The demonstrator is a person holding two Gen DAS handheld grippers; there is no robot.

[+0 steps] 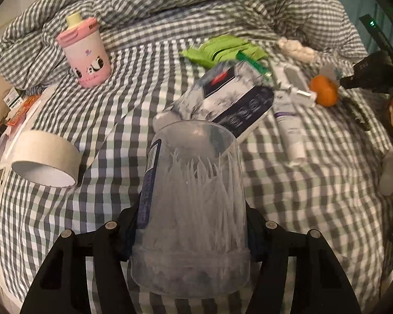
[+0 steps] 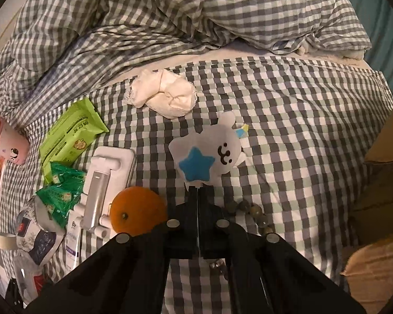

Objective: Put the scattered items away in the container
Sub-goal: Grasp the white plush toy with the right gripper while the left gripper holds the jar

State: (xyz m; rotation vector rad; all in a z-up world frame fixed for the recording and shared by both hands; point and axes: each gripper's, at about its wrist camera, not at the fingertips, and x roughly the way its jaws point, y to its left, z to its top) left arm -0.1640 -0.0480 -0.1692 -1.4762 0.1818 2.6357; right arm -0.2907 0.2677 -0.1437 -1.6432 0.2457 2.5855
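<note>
Toothpick jar (image 1: 194, 209) clamped btwn left jaws; bear tag (image 2: 209, 154) pinched in right.

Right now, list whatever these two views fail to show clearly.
- Container: a brown box is cut off by the right wrist view's edge; its opening is unseen.
- Blue label on the clear jar: edge-on, unreadable.
- Boxed pack: motion-blurred in the left wrist view.
- Bead string: partly hidden behind the right gripper.
</note>
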